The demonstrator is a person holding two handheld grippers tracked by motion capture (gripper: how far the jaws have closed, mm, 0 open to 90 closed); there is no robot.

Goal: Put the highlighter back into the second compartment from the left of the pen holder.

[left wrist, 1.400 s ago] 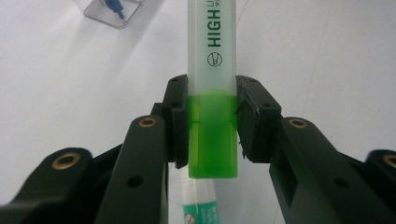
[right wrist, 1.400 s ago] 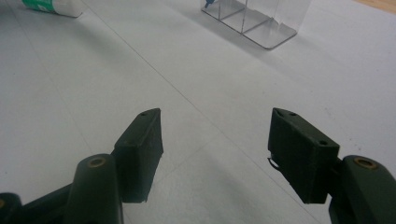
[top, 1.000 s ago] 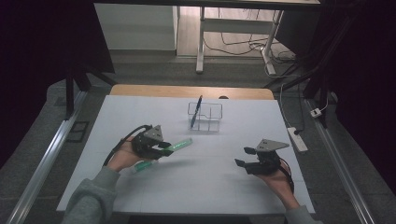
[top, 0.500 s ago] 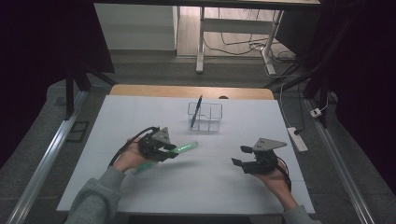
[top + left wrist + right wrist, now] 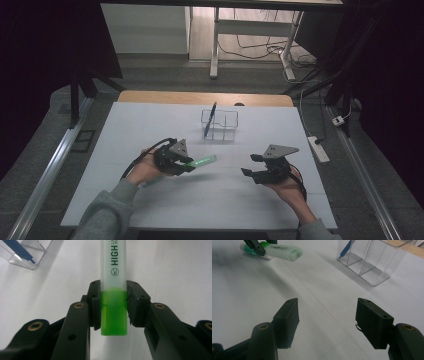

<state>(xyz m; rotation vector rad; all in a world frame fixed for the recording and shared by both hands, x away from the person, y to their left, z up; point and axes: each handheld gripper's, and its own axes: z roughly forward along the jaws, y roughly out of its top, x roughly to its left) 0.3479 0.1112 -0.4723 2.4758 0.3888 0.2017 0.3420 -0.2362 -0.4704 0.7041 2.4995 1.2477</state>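
On the white table point(image 5: 150, 210), which fills the middle of the high view and whose near edge is cut off at the bottom, both forearms come in only partly: the grey sleeves are cropped by the frame. Beyond the far edge, the dark surroundings are hard to make out.

Toward the back of the table stands a clear organizer point(image 5: 220, 126), its walls so transparent in the high view that only their outlines show. A blue pen point(image 5: 210, 119) leans in its left compartment. In the left gripper view just the organizer's corner and the pen's tip appear, cropped at the upper left; in the right gripper view its top is cut off.

Right of centre, the right gripper point(image 5: 251, 165) hovers with nothing between its jaws, which stand wide apart over bare table in its own view. The hand beneath it is largely hidden by the gripper body.

Left of centre, the left gripper point(image 5: 189, 165) has its jaws clamped on a green highlighter point(image 5: 113, 290), gripping it near the bright green end. The highlighter's pale body points away toward the organizer, well apart from it; its far end runs out of the top of the left gripper view, and the lettering is cut to "HIGH". Whether the highlighter touches the table cannot be told.
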